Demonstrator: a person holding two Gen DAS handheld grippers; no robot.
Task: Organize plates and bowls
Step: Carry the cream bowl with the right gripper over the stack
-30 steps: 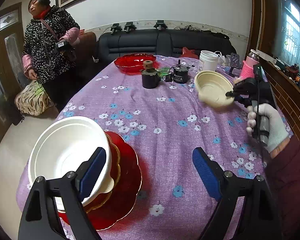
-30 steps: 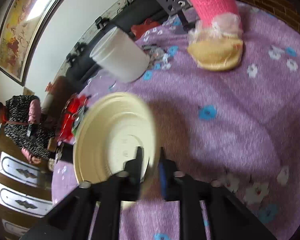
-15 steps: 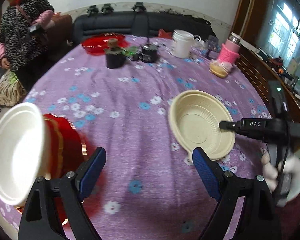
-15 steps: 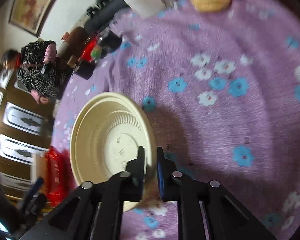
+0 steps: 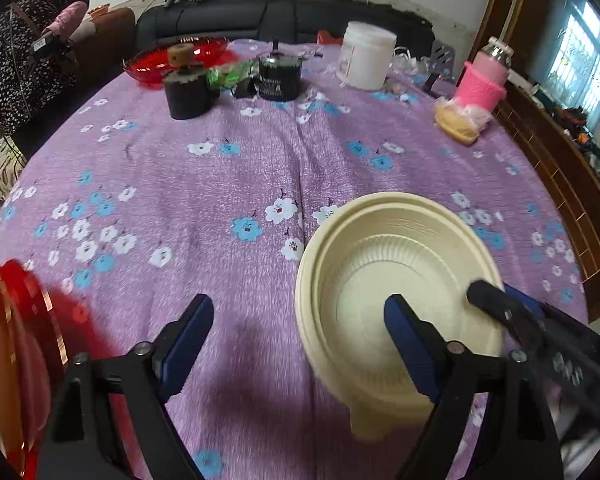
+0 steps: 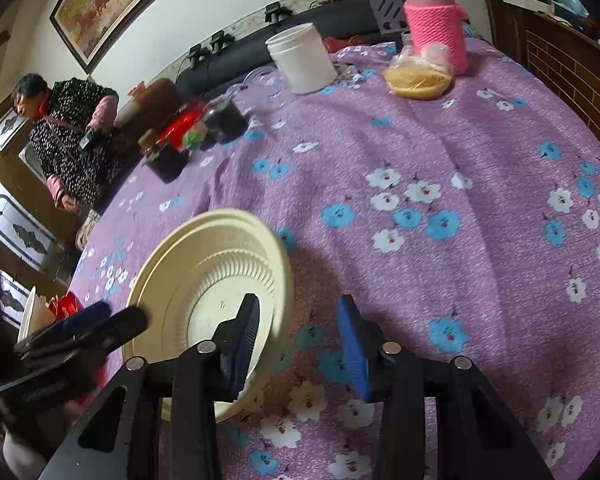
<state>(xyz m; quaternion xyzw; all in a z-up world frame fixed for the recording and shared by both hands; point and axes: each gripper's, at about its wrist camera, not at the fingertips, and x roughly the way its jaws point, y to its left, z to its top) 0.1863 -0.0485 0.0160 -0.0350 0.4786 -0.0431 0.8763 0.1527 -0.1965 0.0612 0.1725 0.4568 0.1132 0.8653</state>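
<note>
A cream plastic bowl (image 5: 396, 276) sits near the table's front right; it also shows in the right wrist view (image 6: 208, 284). My left gripper (image 5: 300, 340) is open, its right finger over the bowl's inside. My right gripper (image 6: 296, 344) is open, its left finger inside the bowl's rim, its right finger outside it. The right gripper's black tip (image 5: 488, 292) reaches over the bowl's right rim. A stack of red plates with a white bowl (image 5: 4, 344) lies blurred at the far left edge.
On the purple flowered tablecloth (image 5: 220, 184) at the back stand a red glass dish (image 5: 180, 56), black containers (image 5: 188, 92), a white tub (image 5: 364, 60), a pink-sleeved bottle (image 5: 484, 80) and bagged food (image 5: 456, 120). A person (image 6: 68, 136) stands left of the table.
My right gripper has opened and let go of the cream bowl, which now rests on the cloth. My left gripper has swung right from the red plate stack to the bowl.
</note>
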